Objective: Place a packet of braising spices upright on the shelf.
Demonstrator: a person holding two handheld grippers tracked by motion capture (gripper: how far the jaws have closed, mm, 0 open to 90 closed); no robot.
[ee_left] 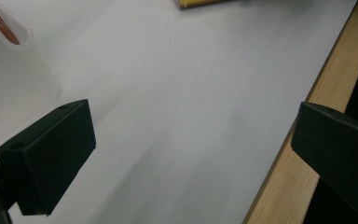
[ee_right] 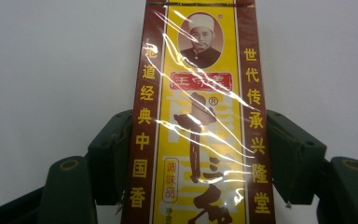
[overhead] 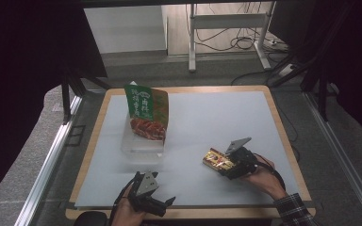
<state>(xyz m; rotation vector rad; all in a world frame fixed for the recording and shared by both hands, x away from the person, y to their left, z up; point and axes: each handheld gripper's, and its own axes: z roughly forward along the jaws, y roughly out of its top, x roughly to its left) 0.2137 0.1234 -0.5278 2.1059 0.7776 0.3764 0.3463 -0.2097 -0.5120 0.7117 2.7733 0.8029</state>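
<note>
High view: the right gripper (overhead: pixel 230 164) clamps a yellow-and-red seasoning box (overhead: pixel 218 160), well right of the green pouch (overhead: pixel 146 112) standing in a clear container (overhead: pixel 141 146). Left gripper view: the left gripper (ee_left: pixel 193 154) is spread wide over the white mat (ee_left: pixel 191 84). Right gripper view: both pads press the box's sides.

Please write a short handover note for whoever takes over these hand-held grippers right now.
Right hand-held gripper: shut on the yellow-and-red seasoning box, low over the white table at its near right.
Left hand-held gripper: open, holding nothing, at the table's near edge.
Green sauce pouch: upright in the clear container, left of centre.
Done: box gripped.
Left: probably placing the box, perhaps by the pouch; the destination is unclear.
</note>
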